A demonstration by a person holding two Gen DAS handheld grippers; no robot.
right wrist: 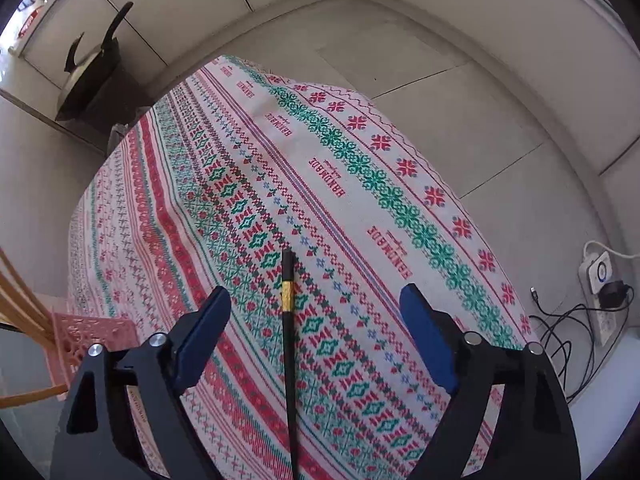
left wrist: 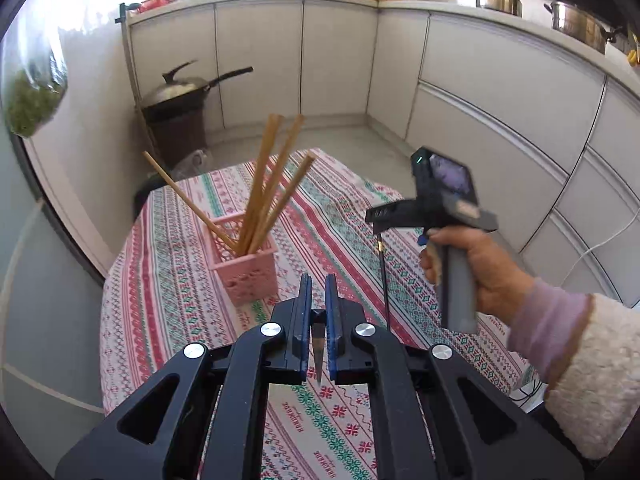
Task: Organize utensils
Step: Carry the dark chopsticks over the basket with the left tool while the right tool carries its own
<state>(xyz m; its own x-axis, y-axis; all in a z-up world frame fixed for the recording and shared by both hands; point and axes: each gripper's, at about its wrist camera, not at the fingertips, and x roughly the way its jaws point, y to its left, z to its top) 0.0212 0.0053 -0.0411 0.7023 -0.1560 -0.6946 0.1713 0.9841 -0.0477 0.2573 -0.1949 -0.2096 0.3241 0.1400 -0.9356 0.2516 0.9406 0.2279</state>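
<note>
Left wrist | left gripper [left wrist: 319, 300] jaws pinching wooden stick [left wrist: 319, 354] | right gripper [right wrist: 316, 312] spread (black chopstick [right wrist: 289, 344] between)

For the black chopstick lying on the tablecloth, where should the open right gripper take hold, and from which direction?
Grip the black chopstick on its thicker shaft near the gold band, from above. It lies flat on the tablecloth, running between the fingers of the right gripper, so they close across its width.

Small surface [right wrist: 120, 184] w/ red-green patterned cloth [right wrist: 360, 184], "HANDMADE" woven in. On it: pink lattice basket [left wrist: 246, 276] near one edge, black chopstick [right wrist: 289, 340] w/ gold band lying flat, apart from basket.
</note>
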